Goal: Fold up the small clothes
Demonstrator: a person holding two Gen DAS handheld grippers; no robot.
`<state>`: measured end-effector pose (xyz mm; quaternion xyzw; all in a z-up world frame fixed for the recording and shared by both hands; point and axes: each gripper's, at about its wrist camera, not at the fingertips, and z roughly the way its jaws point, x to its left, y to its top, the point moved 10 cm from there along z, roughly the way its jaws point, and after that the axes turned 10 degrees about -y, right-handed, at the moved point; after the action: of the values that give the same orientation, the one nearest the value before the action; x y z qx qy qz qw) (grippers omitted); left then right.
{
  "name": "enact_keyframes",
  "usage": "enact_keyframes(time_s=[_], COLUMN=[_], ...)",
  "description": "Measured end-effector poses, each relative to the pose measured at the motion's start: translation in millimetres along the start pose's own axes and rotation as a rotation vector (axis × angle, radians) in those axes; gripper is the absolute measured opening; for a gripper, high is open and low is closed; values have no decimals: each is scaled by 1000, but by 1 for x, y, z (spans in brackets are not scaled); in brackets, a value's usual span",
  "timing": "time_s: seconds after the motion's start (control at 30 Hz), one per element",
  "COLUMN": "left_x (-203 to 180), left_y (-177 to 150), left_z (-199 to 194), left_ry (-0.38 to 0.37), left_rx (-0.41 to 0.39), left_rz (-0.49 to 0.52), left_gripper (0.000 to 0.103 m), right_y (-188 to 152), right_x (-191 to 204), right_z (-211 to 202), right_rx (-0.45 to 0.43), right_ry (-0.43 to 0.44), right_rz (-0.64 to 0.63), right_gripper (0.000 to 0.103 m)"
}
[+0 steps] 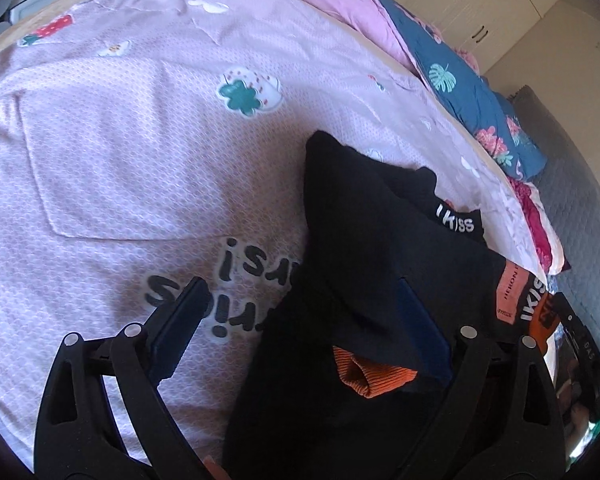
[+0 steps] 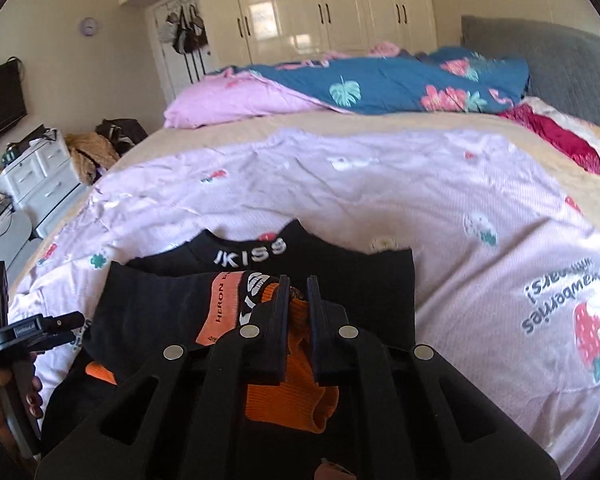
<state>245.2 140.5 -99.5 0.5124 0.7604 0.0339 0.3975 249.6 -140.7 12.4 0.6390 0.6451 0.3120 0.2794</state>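
On the near edge of the bed, at six o'clock from where the pink sheet [image 2: 380, 184] spreads, lies the black garment [image 2: 148, 308] with orange ribbed cuffs [image 2: 296, 396]. It looks light, soft and floppy, likely to sag wherever it is not supported, so a seam, cuff or hem corner is the sensible place to pinch it. The right gripper [image 2: 298, 300] has its jaws pressed together on the orange cuff. The left gripper [image 1: 300, 320] stands wide apart, black cloth draped over its right finger, nothing pinched. White lettering on the collar reads "IKISS"; an orange patch [image 2: 222, 308] reads "HERON". At three o'clock the sheet carries upside-down print, "strawberries" legible. Beyond, at twelve o'clock, a blue floral quilt [image 2: 380, 84] is bunched.
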Motion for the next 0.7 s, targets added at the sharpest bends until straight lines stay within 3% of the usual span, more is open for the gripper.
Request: enact_keyframes(time_s=[0.07,0.1,0.13,0.17,0.2,0.23,0.27,0.33,0.47,0.6,0.7], left_x=[2,2,2,2,0,-2,-5,-8,-12,-6,-1], left_y=[-2,-4,-5,-6,-7,-8,-10,-10,-3,-7,-12], left_z=[5,8,9,10,11,12,14,10,-7,-7,2], left_ry=[18,29,42,49,43,28,-8,-8,-55,-9,2], left_rx=[11,15,20,22,27,34,44,34,-7,6,33], left_rz=[17,29,48,62,73,72,62,65,43,70,56], left_gripper=[86,80,65,59,47,27,18,6,2,2,2], right_y=[-3,-4,-6,-6,-7,-7,-8,-10,-8,-7,-21], right_x=[-1,-1,-2,-3,-3,-4,-3,-3,-3,-13,-18], right_z=[3,3,4,5,6,7,8,9,8,13,30], right_rx=[8,11,15,17,20,23,26,28,19,22,93], right_ry=[-10,-12,-12,-12,-13,-14,-15,-16,-10,-32,-55], right_rz=[1,5,11,13,16,17,17,12,22,38,48], right_gripper=[8,8,8,8,8,8,8,8,8,8,8])
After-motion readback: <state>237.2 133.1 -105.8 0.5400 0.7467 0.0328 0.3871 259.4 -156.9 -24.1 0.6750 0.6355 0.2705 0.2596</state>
